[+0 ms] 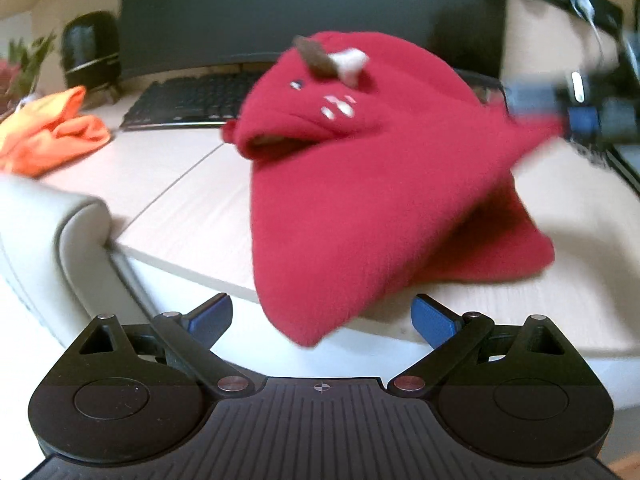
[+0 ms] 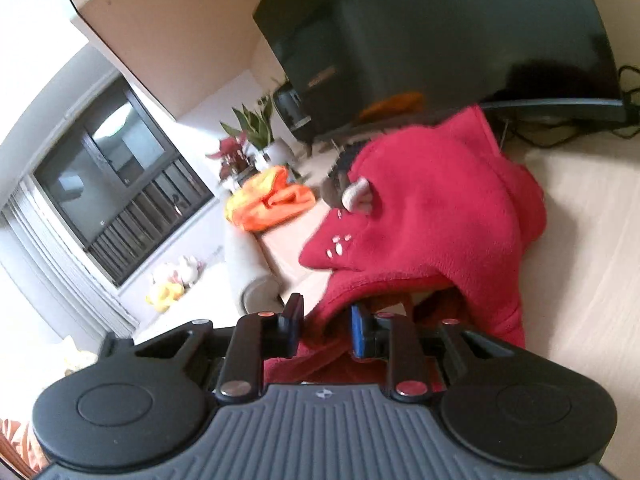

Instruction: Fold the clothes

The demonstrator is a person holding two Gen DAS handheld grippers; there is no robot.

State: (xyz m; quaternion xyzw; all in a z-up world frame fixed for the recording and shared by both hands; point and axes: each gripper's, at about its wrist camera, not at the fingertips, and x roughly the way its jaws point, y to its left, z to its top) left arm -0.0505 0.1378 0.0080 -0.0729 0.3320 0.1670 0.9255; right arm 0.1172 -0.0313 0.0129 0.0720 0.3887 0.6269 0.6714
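A red fleece hooded garment (image 1: 360,184) with small horns and white stitched marks is bunched on the pale desk (image 1: 176,184). Its near corner droops over the desk edge between the fingers of my left gripper (image 1: 322,314), which stands wide open and holds nothing. My right gripper (image 1: 580,116), blurred at the right of the left wrist view, pulls one corner of the garment up and sideways. In the right wrist view, my right gripper (image 2: 326,324) is shut on the red garment (image 2: 432,216) at the hood's edge.
An orange garment (image 1: 52,132) lies folded at the desk's far left, also visible as the orange garment (image 2: 272,204). A keyboard (image 1: 192,100) and a dark monitor (image 1: 312,12) stand behind the red garment. A grey chair back (image 1: 40,232) is at the left, potted plants (image 2: 248,144) beyond.
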